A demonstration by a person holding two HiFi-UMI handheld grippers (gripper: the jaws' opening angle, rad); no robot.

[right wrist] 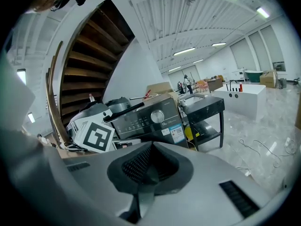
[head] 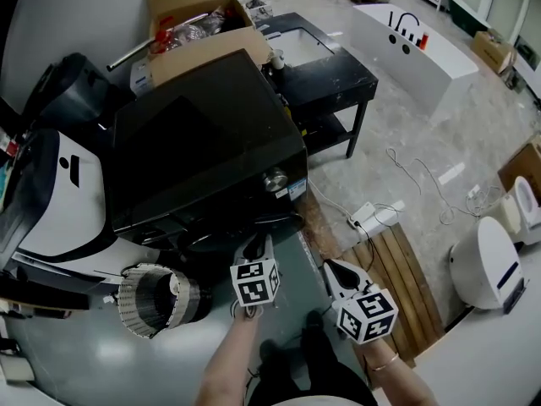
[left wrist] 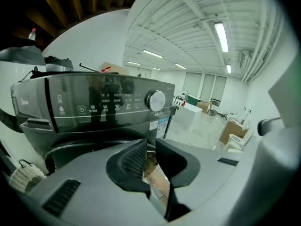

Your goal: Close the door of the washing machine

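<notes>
Washing machine (head: 203, 142): we see it dark, upright, directly ahead of the left gripper (head: 257, 245).
Door (left wrist: 80, 147): dark curved rim under the control panel (left wrist: 94, 105); we cannot tell if shut.

The hall is lit brightly by ceiling strip lights (left wrist: 221, 36), seen at one o'clock in the left gripper view. Glare is thrown on the pale floor (head: 448, 173) at three o'clock in the head view. Reflections are carried on the glossy front of the washing machine (left wrist: 94, 105). Both gripper views are bowed by fisheye distortion and darkened at the corners.
</notes>
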